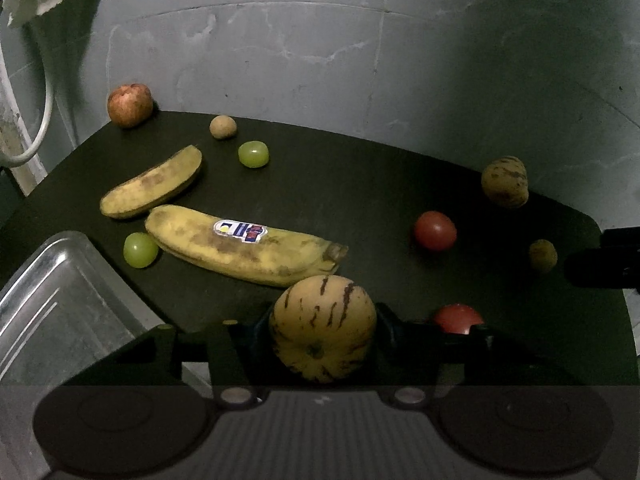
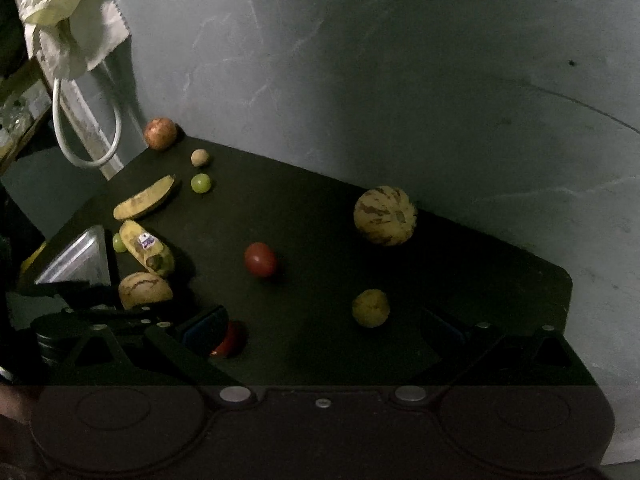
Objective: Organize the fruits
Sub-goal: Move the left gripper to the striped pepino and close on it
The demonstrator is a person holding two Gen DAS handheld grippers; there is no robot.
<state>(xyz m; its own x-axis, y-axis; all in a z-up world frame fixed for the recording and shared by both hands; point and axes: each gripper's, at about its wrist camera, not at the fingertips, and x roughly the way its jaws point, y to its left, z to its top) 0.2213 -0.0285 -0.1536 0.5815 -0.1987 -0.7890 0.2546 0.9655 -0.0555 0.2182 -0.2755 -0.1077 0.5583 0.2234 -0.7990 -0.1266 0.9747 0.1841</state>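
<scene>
My left gripper is shut on a yellow striped melon, also seen in the right wrist view, just above the dark table. Two bananas, two green grapes, an apple, two tomatoes, a second striped melon and two small brown fruits lie on the table. My right gripper is open and empty, near a small yellow fruit and a tomato.
A metal tray sits at the table's left edge. A grey wall stands behind the table. A white cable loop and crumpled cloth hang at the far left.
</scene>
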